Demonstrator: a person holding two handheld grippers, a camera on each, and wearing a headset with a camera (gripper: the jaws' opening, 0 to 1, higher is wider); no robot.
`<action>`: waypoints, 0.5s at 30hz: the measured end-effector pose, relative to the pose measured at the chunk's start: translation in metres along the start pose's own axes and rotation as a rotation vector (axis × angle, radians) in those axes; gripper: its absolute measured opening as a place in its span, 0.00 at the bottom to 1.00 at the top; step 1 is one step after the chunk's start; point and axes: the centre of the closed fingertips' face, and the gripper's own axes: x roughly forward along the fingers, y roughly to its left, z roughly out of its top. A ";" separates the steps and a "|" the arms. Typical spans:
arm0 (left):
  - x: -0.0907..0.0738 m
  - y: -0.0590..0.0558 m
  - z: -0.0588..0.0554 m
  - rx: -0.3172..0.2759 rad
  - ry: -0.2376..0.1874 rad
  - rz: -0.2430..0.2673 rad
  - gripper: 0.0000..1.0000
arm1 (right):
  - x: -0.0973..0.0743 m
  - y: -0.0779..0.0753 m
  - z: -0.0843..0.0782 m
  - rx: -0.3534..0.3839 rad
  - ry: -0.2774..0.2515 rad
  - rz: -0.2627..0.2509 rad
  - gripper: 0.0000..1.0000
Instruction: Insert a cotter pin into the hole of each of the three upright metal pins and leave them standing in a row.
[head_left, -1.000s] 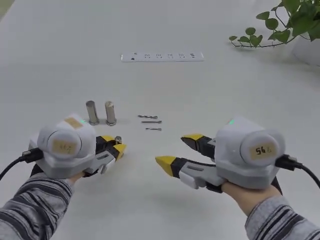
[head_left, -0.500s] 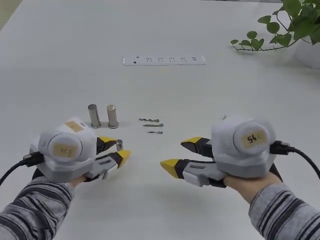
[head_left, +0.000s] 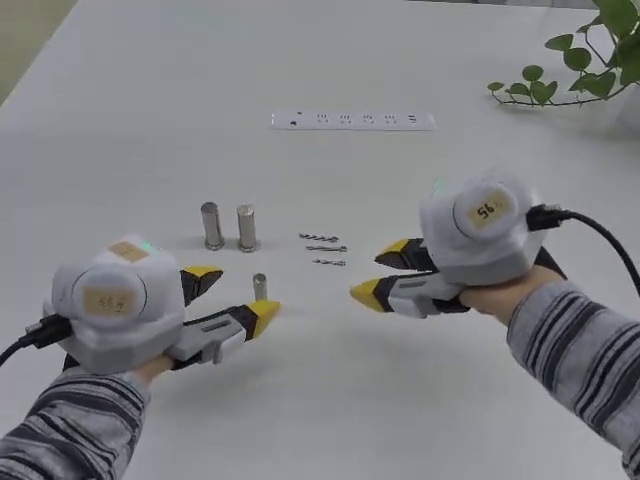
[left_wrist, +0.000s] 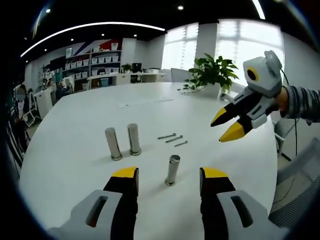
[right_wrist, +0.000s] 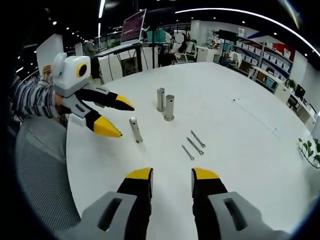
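Your right gripper (head_left: 380, 272) has swung in across the counter (head_left: 150, 120), and your left gripper (head_left: 235, 293) has spread wide. The front metal pin (head_left: 260, 287) stands free between its jaws, apart from the two back pins (head_left: 247, 227). Right jaws are partly open and empty. A nudge from the left would likely topple that pin. The three cotter pins (head_left: 327, 249) lie flat and thin, so a shallow pinch could skid them.

The cross-holes in the upright metal pins (head_left: 246, 226) are too small to make out — likewise the split ends of the cotter pins (head_left: 327, 249). Toward the far right corner of the tabletop (head_left: 150, 120), the plant (head_left: 543, 91) is cut off by the picture's top and right edges.
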 end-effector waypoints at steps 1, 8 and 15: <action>-0.002 0.001 -0.001 0.004 0.001 0.009 0.49 | 0.003 -0.004 0.002 -0.001 0.003 0.002 0.26; -0.017 0.005 -0.001 -0.042 -0.019 0.048 0.58 | 0.020 -0.010 0.007 -0.037 0.053 0.045 0.22; -0.028 0.012 -0.003 -0.065 -0.032 0.082 0.67 | 0.039 -0.013 0.010 -0.047 0.095 0.077 0.17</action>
